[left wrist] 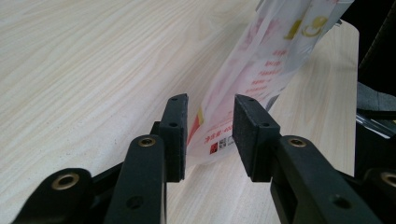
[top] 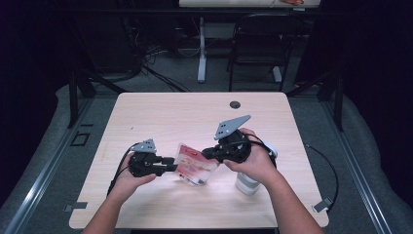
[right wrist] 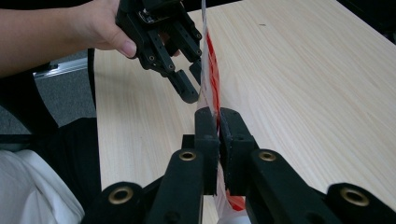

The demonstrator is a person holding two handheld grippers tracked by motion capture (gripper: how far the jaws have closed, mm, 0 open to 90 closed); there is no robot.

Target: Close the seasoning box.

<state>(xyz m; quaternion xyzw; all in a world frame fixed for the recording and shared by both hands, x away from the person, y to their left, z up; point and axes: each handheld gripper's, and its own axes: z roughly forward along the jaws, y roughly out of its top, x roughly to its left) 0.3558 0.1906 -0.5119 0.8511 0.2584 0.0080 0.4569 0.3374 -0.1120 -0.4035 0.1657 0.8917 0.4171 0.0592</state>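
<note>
Bag's [right wrist: 212,79] lower edge behind jaws

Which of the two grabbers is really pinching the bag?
The right gripper: its jaws are squeezed shut on the bag. The left gripper has its jaws apart, with the bag's edge loose in the gap.

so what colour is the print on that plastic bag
Red and pink print with some yellow on the translucent white plastic bag, clearest in the left gripper view.

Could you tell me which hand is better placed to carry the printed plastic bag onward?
Probably the right: its tongs are clamped on the bag, while the left tongs stand open around its edge without gripping.
</note>
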